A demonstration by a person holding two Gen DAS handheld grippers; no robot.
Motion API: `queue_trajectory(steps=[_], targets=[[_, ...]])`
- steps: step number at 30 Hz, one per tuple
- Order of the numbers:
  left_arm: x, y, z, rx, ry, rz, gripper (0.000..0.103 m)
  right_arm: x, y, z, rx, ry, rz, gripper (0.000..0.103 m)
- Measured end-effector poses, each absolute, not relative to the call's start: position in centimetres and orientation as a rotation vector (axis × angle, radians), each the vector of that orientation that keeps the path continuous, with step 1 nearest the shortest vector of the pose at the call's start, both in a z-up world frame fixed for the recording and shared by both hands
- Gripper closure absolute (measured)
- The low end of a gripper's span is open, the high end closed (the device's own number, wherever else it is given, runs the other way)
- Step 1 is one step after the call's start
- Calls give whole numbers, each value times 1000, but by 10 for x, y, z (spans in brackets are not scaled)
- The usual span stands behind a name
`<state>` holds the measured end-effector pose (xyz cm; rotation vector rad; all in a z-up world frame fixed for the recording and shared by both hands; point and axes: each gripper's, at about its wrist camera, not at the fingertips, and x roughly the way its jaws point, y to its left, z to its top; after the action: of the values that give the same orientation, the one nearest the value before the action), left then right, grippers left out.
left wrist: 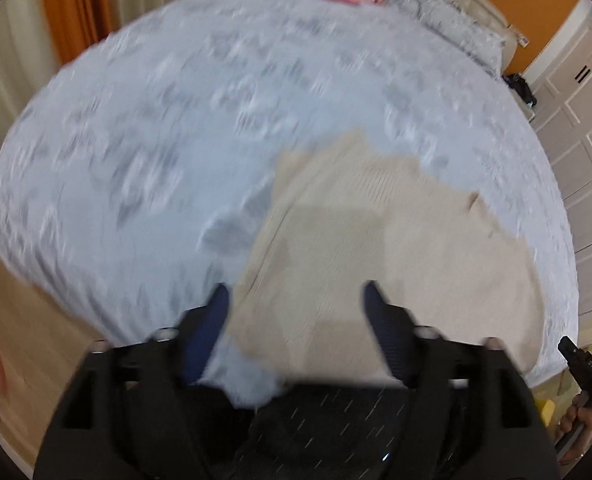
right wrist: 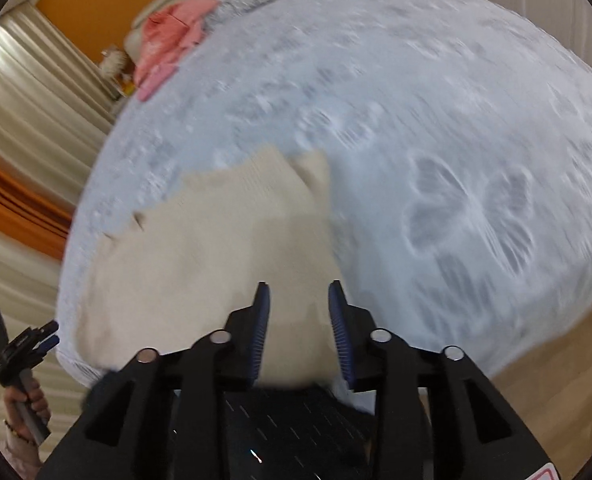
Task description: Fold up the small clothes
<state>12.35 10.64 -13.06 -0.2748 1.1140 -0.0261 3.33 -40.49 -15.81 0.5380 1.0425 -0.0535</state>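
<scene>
Pale blue patterned bedspread (left wrist: 144, 168) fills both views, with a pink garment (right wrist: 168, 36) at the upper left of the right wrist frame. Both frames are motion-blurred. Beige knit garment (left wrist: 355, 232) lies spread at lower centre. Expect it to be light, soft and limp, likely to sag and drag; grip it at a hem edge or corner. Left gripper (left wrist: 296, 292) hovers above it, jaws wide apart. Right gripper (right wrist: 299, 292) is jaws apart, narrower gap, with cloth visible between the fingers; contact cannot be confirmed.
</scene>
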Motion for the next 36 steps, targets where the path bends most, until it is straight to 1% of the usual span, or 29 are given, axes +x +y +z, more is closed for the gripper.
queue_trajectory(steps=[1, 2, 3, 8, 12, 13, 14, 15, 16, 17, 18, 22, 24, 27, 28, 30, 33, 34, 35, 36], targets=[[135, 102, -128, -270, 1102, -28, 22, 48, -404, -157, 545, 1033, -40, 57], [149, 97, -128, -257, 1091, -24, 18, 58, -402, -156, 547, 1027, -34, 48], [160, 94, -129, -244, 1084, -16, 15, 70, -404, -158, 542, 1025, -31, 47], [226, 85, -158, -235, 1111, 8, 15, 136, -405, -190, 507, 1081, -45, 46], [254, 81, -189, -214, 1159, 25, 16, 166, -399, -209, 496, 1121, -57, 43], [258, 79, -195, -215, 1162, 3, 22, 172, -396, -216, 496, 1137, -55, 43], [261, 76, -200, -216, 1168, -29, 31, 174, -393, -219, 495, 1147, -49, 45], [266, 71, -208, -217, 1191, -85, 55, 176, -389, -224, 492, 1159, -32, 53], [267, 69, -211, -204, 1205, -98, 83, 178, -382, -227, 472, 1170, 0, 93], [267, 67, -213, -177, 1208, -91, 92, 179, -379, -227, 456, 1177, 6, 95], [265, 69, -209, -183, 1194, -108, 94, 178, -376, -221, 443, 1154, 12, 95], [255, 92, -186, -245, 1135, -109, 95, 159, -390, -168, 441, 956, 7, 96], [257, 107, -196, -265, 1160, -55, 95, 161, -406, -179, 456, 970, -41, 97], [261, 113, -227, -272, 1223, -10, 95, 175, -421, -244, 485, 1146, -90, 97], [261, 113, -234, -290, 1216, 5, 95, 176, -419, -248, 471, 1151, -91, 97], [260, 112, -229, -291, 1207, 22, 95, 176, -412, -235, 442, 1117, -87, 97], [253, 105, -208, -279, 1177, -4, 95, 169, -402, -199, 454, 1025, -50, 96], [251, 102, -202, -263, 1167, -8, 92, 167, -398, -194, 445, 1015, -52, 94], [251, 99, -197, -244, 1161, -8, 90, 164, -396, -190, 439, 1012, -58, 89], [247, 95, -191, -222, 1160, -2, 89, 161, -395, -188, 423, 1019, -81, 87]])
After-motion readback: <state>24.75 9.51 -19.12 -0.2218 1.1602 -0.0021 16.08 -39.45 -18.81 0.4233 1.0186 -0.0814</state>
